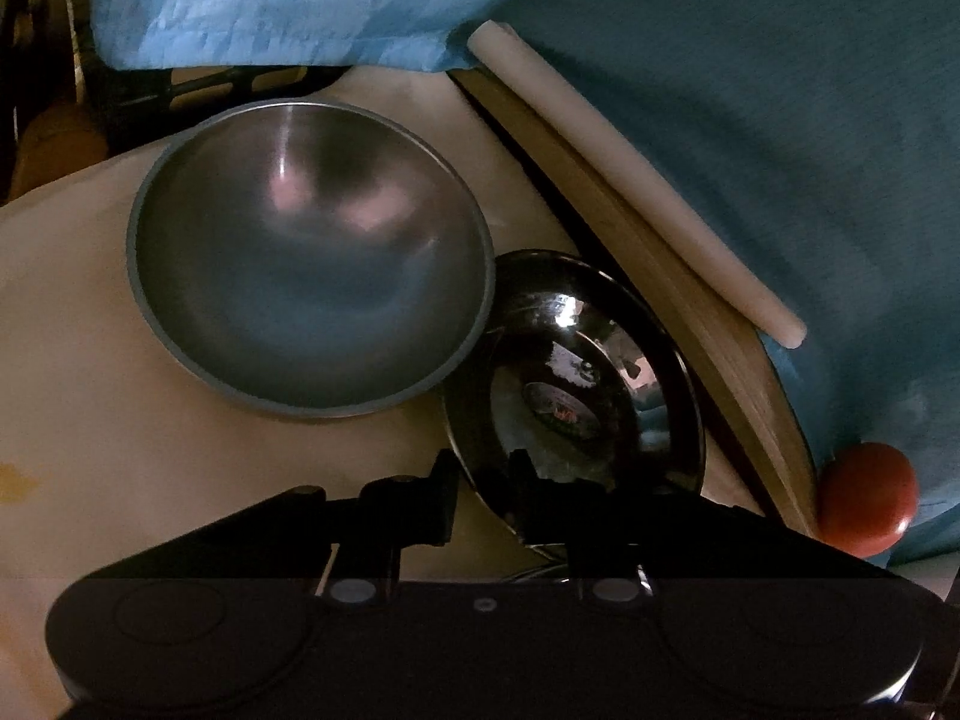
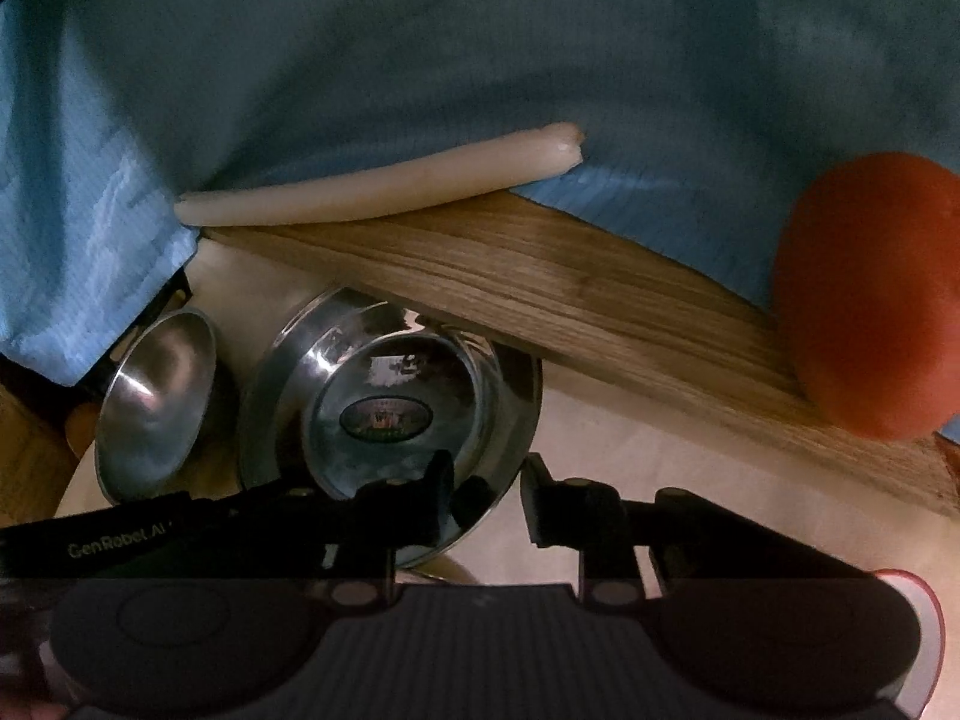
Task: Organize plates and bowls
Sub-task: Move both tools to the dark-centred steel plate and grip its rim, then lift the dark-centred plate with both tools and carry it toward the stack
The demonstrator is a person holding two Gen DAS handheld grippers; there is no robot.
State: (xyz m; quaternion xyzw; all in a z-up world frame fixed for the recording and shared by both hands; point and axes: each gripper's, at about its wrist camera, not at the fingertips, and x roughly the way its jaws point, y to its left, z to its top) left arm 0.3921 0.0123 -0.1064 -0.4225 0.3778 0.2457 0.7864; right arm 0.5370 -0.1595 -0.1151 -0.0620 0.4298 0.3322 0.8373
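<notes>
A large matte steel bowl sits on the cream table surface; it also shows at the left of the right wrist view. Beside it is a smaller shiny steel bowl with an oval sticker inside, also seen in the right wrist view. My left gripper has its jaws a little apart across the shiny bowl's near rim. My right gripper has its jaws a little apart at the same bowl's near rim, one finger inside and one outside. I cannot tell whether either one grips the rim.
A wooden board runs along behind the bowls, with a white cylinder on its edge and blue cloth over it. An orange-red ball rests at the board's right end. A black crate stands at the far left.
</notes>
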